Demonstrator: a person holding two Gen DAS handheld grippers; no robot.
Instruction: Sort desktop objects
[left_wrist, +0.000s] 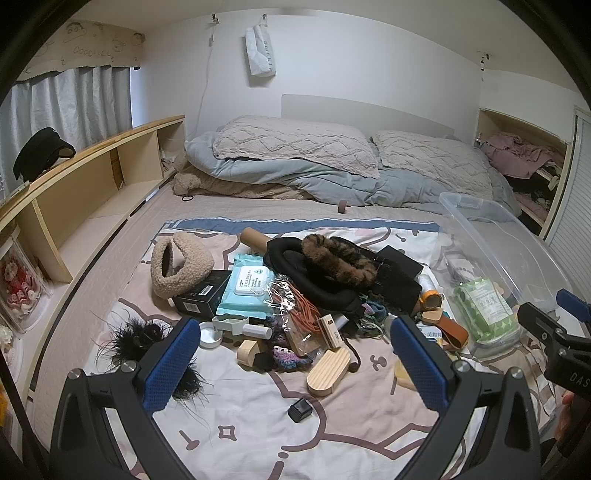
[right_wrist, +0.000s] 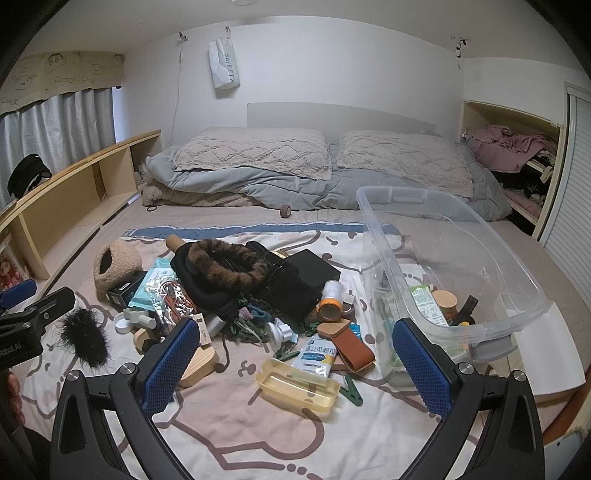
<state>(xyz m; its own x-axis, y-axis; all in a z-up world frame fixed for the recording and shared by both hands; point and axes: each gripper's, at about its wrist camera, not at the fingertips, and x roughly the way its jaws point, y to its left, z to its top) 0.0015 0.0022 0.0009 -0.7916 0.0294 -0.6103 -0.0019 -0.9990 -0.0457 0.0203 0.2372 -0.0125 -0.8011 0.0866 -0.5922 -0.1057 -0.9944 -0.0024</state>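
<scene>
A heap of small objects lies on a patterned blanket (left_wrist: 258, 435). It includes a beige fleece hat (left_wrist: 179, 264), a blue wipes pack (left_wrist: 247, 291), a leopard fur band (left_wrist: 338, 258), a wooden block (left_wrist: 328, 371) and a black feather clip (left_wrist: 144, 336). My left gripper (left_wrist: 295, 354) hovers open above the heap's near edge, holding nothing. In the right wrist view a yellow tray (right_wrist: 297, 386), a sachet (right_wrist: 317, 356) and a brown leather case (right_wrist: 356, 349) lie ahead of my open, empty right gripper (right_wrist: 295, 358). A clear plastic bin (right_wrist: 480, 258) stands to the right with a few items inside.
Pillows (right_wrist: 255, 151) and a grey duvet (right_wrist: 295, 192) fill the far end of the bed. A wooden shelf unit (left_wrist: 92, 192) runs along the left side. A wardrobe niche with clothes (right_wrist: 517, 155) is at the far right. Each gripper shows at the other view's edge.
</scene>
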